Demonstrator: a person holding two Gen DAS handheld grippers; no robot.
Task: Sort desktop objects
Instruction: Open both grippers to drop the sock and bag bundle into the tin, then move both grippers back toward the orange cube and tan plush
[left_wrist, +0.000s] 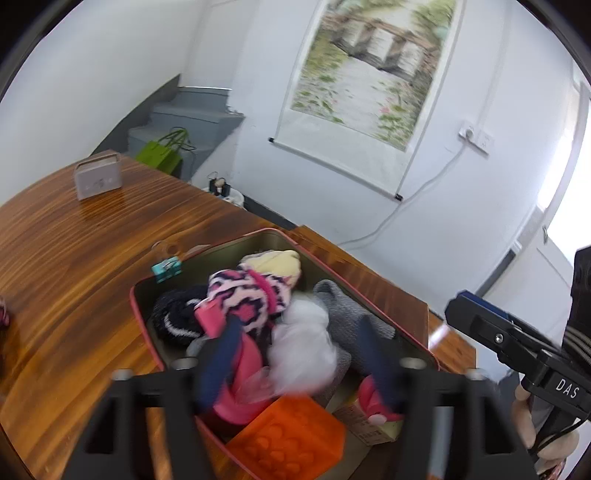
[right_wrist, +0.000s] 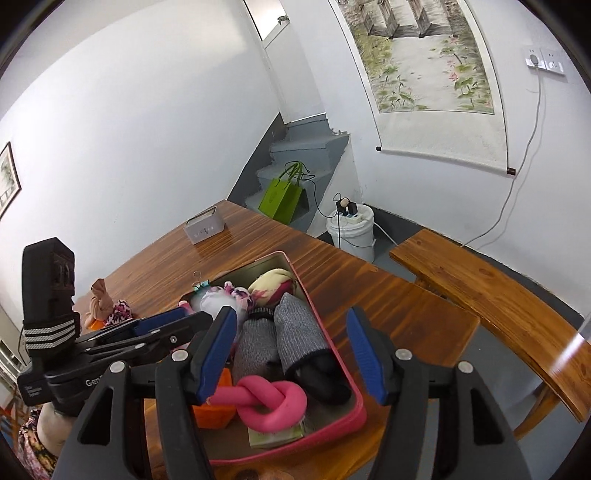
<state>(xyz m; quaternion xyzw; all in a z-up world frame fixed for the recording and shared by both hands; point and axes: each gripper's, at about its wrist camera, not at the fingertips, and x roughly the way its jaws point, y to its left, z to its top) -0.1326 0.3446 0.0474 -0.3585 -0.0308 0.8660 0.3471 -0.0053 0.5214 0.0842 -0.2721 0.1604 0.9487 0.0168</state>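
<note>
A red tin (left_wrist: 137, 314) on the wooden table (left_wrist: 74, 240) holds rolled socks and small items. My left gripper (left_wrist: 297, 325) hangs open over it, with a pink patterned fluffy roll (left_wrist: 243, 299) and a white fluffy piece (left_wrist: 303, 343) lying between and below its blue fingers. An orange block (left_wrist: 288, 435) sits at the near end. My right gripper (right_wrist: 291, 312) is open above the tin (right_wrist: 332, 430), over two grey socks (right_wrist: 295, 328) and a knotted pink band (right_wrist: 269, 402). Each gripper shows at the edge of the other's view, the right gripper (left_wrist: 454, 302) and the left gripper (right_wrist: 195, 315).
A teal binder clip (left_wrist: 166, 267) is at the tin's far left corner. A grey box (right_wrist: 205, 229) stands at the table's far end. A brown plush and a leopard-print piece (right_wrist: 107, 302) lie to the left. A wooden bench (right_wrist: 480, 288) runs along the right.
</note>
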